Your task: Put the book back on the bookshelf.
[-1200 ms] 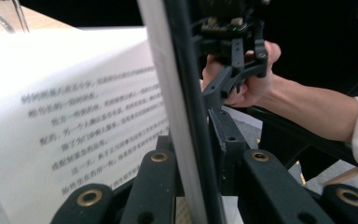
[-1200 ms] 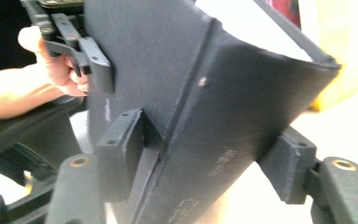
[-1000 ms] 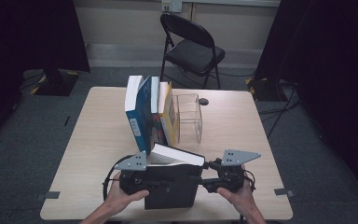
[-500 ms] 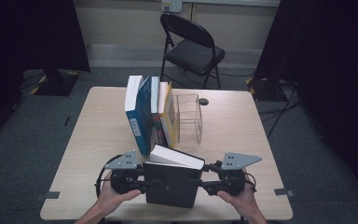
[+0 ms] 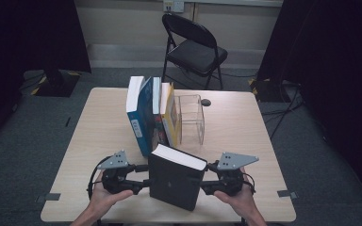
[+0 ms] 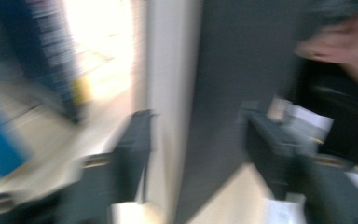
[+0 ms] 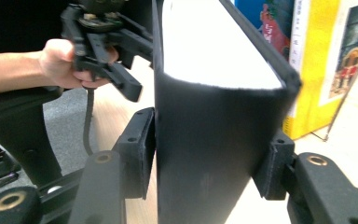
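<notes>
A thick black book (image 5: 174,181) with white page edges stands upright on its edge near the table's front. My right gripper (image 5: 206,184) is shut on its right end. In the right gripper view both pads press the book's (image 7: 214,130) black covers, gripper (image 7: 209,163). My left gripper (image 5: 143,181) is at the book's left end. Its jaws have just been opening and stand open. The left gripper view is blurred; there the book's (image 6: 223,93) end sits between the spread jaws of the gripper (image 6: 198,140), and I see no pad pressing it.
Behind the black book, a row of upright books (image 5: 151,113) leans against a clear plastic box (image 5: 191,117) at mid-table. A small dark object (image 5: 206,102) lies near the far edge. A folding chair (image 5: 195,52) stands beyond the wooden table (image 5: 245,136).
The left gripper has opened its jaws and drawn a little left and toward the front edge. The right gripper keeps its hold and the book stays standing.
</notes>
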